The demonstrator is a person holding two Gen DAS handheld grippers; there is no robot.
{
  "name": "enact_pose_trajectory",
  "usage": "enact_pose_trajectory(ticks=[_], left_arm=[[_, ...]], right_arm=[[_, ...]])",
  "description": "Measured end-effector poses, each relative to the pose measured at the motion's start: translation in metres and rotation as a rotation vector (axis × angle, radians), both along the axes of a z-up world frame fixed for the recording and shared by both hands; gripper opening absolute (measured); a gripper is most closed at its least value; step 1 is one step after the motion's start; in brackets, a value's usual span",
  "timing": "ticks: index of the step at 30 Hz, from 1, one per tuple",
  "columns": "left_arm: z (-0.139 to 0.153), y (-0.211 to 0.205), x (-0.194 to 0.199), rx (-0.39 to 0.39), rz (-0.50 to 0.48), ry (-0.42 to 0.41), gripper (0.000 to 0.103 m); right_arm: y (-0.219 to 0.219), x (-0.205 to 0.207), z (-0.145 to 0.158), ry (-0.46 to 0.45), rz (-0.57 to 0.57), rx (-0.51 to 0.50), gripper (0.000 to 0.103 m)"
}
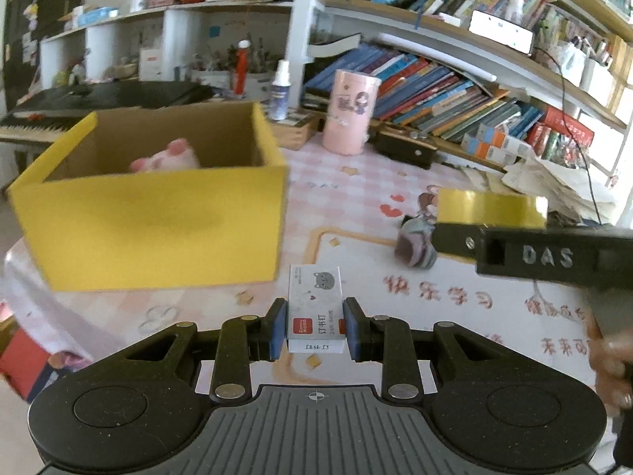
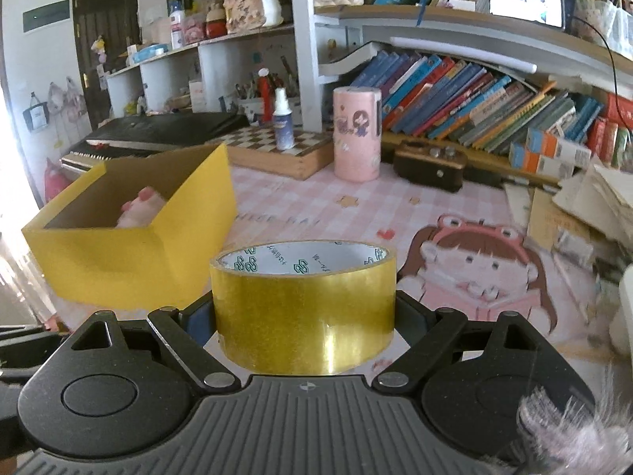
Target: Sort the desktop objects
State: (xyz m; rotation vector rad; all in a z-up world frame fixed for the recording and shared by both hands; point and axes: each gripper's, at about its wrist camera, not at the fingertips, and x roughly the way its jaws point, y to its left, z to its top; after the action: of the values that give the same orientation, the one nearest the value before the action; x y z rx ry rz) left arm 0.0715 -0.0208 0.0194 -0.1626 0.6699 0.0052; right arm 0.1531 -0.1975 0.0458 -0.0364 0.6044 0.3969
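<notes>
My left gripper [image 1: 314, 326] is shut on a small white staple box [image 1: 315, 306] held above the pink desk mat, just right of the yellow cardboard box [image 1: 158, 217]. A pink plush pig [image 1: 168, 157] lies inside that box. My right gripper [image 2: 304, 312] is shut on a roll of yellow tape [image 2: 304, 304], held up to the right of the yellow box [image 2: 130, 253]. The tape roll [image 1: 492, 208] and the right gripper's black body show in the left wrist view at the right. A small mottled purple ball [image 1: 415, 247] lies on the mat.
A pink cylinder [image 2: 356, 134], a spray bottle [image 2: 283, 118] on a chessboard [image 2: 277, 146], a dark wooden box [image 2: 431, 164], leaning books [image 2: 474, 107] and loose papers [image 2: 593, 206] line the back and right. A keyboard [image 2: 158, 134] stands behind the yellow box.
</notes>
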Motion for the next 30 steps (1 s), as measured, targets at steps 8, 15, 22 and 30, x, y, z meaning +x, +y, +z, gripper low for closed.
enact_pose_trajectory(ticks=[8, 15, 22, 30], left_arm=[[-0.003, 0.03, -0.035, -0.015, 0.033, 0.027, 0.028], [-0.002, 0.049, -0.061, -0.003, 0.036, 0.024, 0.028], [-0.003, 0.074, -0.086, 0.011, 0.072, 0.034, 0.028], [0.001, 0.094, -0.107, 0.032, 0.104, 0.021, 0.028]], right_arm=[[0.033, -0.056, -0.012, 0.064, 0.01, -0.024, 0.088], [0.057, -0.088, -0.021, 0.112, 0.028, -0.013, 0.088], [0.083, -0.107, -0.028, 0.146, 0.06, 0.008, 0.088], [0.11, -0.124, -0.03, 0.151, 0.108, 0.019, 0.088]])
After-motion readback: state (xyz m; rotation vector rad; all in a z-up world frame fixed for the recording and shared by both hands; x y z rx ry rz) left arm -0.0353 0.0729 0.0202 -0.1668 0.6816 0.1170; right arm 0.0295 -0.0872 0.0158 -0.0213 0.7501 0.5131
